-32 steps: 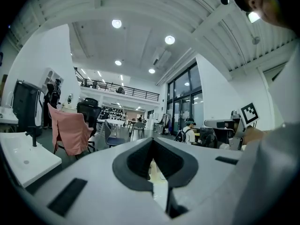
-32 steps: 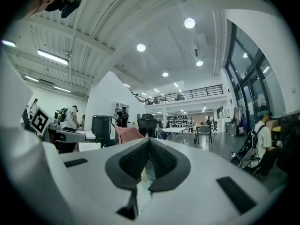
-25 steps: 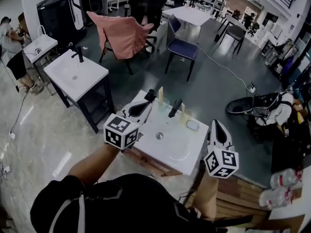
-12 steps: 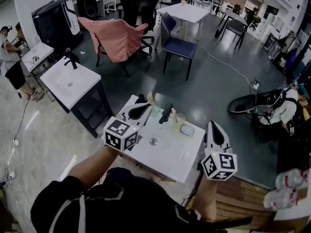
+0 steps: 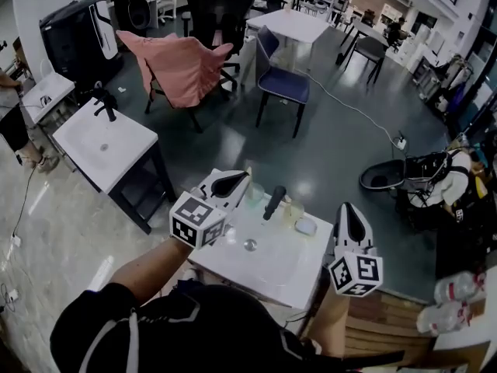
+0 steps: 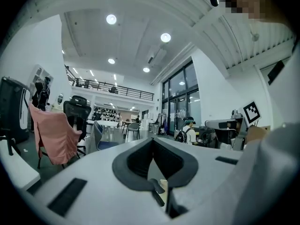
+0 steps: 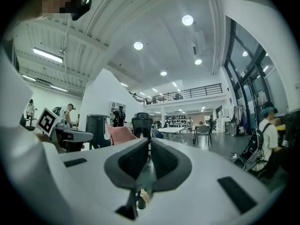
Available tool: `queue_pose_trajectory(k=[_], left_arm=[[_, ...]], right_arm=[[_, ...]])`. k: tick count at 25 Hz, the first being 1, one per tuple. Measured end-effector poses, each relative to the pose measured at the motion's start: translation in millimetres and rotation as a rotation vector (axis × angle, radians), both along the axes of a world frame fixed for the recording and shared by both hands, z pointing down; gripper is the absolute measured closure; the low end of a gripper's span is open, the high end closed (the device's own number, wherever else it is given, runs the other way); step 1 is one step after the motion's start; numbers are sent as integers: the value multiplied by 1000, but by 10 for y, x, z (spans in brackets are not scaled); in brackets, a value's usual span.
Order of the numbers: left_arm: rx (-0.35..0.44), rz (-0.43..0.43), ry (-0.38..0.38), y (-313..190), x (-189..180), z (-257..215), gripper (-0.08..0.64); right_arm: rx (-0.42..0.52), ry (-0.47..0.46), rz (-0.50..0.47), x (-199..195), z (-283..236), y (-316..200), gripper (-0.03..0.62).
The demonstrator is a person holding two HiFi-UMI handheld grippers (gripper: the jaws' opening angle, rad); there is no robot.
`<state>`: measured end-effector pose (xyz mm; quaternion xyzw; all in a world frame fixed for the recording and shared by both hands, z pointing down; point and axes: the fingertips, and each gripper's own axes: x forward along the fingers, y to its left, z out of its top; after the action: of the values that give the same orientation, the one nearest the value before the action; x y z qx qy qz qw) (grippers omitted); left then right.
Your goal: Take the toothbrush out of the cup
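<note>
1. Level over the far left corner of the bench point(image 5: 289, 269), the left hand-held gripper point(image 5: 241, 178): jaws pressed together, pinching nothing, tips close beside the cup point(image 5: 255, 193); contact impossible to tell.
2. Level off the bench's right edge, the right hand-held gripper point(image 5: 347, 207): jaws opening to a thin slit, nothing between them, well apart from the cup.
3. Behind each, a marker cube and a bare forearm running back to a black-clad torso at the bottom of the head view.
4. Pale and upright in the clear cup, the toothbrush point(image 5: 249, 169): on the bench's far rim, just left of the black tap point(image 5: 272, 203), gripped by neither tool.
5. Right of the tap, a second, yellowish cup point(image 5: 293, 210), and just beside it a small pale oval object point(image 5: 306, 226).
6. White basin sunk into the bench top, round drain point(image 5: 249, 245) near its middle.
7. Further out on the dark glossy floor: a second washbasin point(image 5: 93, 142) to the left, a pink cloth point(image 5: 182, 64) draped over a chair, a blue chair point(image 5: 281, 81) and a white table point(image 5: 291, 26) beyond.
</note>
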<state>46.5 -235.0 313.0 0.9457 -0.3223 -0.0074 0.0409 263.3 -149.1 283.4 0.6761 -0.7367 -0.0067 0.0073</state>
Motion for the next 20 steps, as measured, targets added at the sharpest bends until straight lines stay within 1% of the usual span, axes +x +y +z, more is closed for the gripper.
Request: queue_pose_trajectory(k=[5, 11, 15, 17, 20], left_arm=[[-1, 42, -5, -259, -142, 118, 555], [-16, 117, 34, -411, -259, 155, 555], [-29, 104, 57, -577, -397, 160, 555], [-39, 122, 49, -623, -435, 210, 555], [-39, 164, 19, -671, -445, 337, 555]], right_arm=[[7, -1, 68, -70, 48, -150, 571], [-26, -11, 126, -121, 136, -275, 563], [-33, -11, 139, -190, 205, -378, 542], [-40, -15, 148, -226, 263, -402, 518], [-72, -32, 208, -208, 422, -420, 523]])
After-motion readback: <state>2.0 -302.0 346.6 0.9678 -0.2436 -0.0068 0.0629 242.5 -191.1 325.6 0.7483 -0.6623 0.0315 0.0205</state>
